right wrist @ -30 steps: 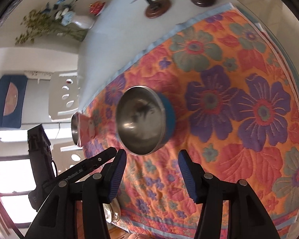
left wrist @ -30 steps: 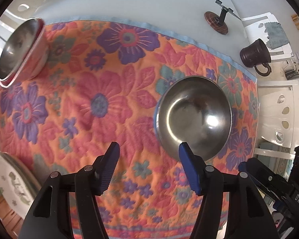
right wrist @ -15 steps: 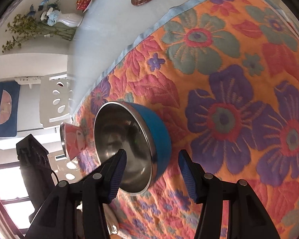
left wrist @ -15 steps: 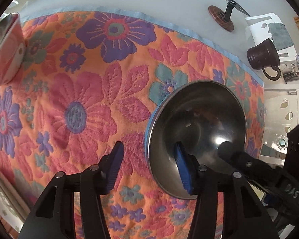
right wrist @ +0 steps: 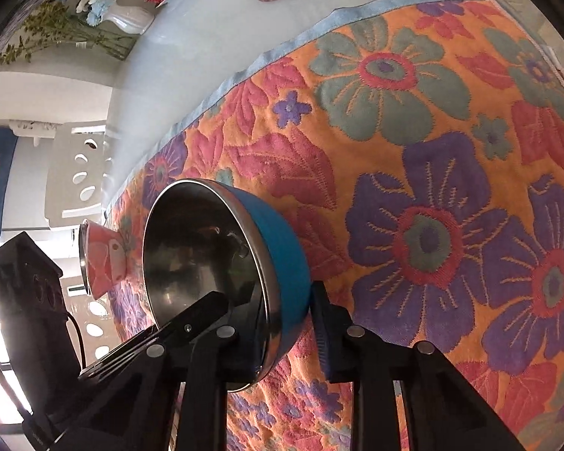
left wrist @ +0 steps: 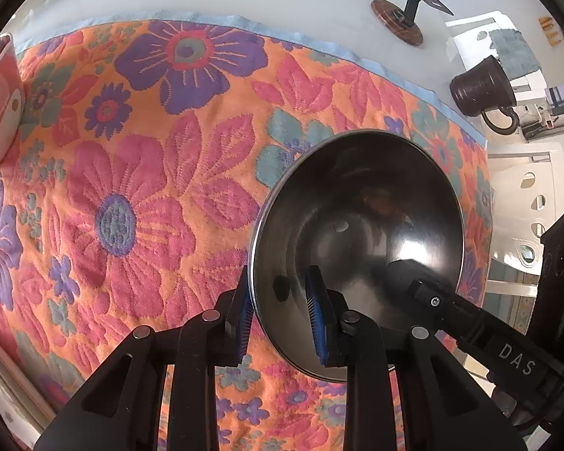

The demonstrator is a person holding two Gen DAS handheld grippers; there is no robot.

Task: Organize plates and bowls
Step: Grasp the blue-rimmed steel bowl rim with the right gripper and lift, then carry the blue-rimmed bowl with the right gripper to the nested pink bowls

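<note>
A blue bowl [left wrist: 357,225] with a steel inside sits on the floral cloth [left wrist: 131,188]. My left gripper [left wrist: 280,323] has the bowl's near rim between its jaws, which are closing, one pad outside and one inside against the wall. In the right wrist view the right gripper [right wrist: 285,334] is shut on the opposite rim of the blue bowl [right wrist: 282,248], one pad on the blue outside and the other finger inside. Each gripper's finger shows in the other's view, reaching into the bowl. A pink bowl [right wrist: 105,259] stands further off on the cloth.
A dark mug [left wrist: 481,90] and a small stand on a wooden disc [left wrist: 398,18] are on the white table beyond the cloth. A vase of flowers [right wrist: 128,18] stands at the far end. White chairs [left wrist: 526,206] flank the table. A patterned plate edge [left wrist: 3,409] shows low left.
Both grippers came down over the blue bowl from opposite sides and their jaws narrowed onto its rim. The pink bowl slid toward the left edge of the left wrist view.
</note>
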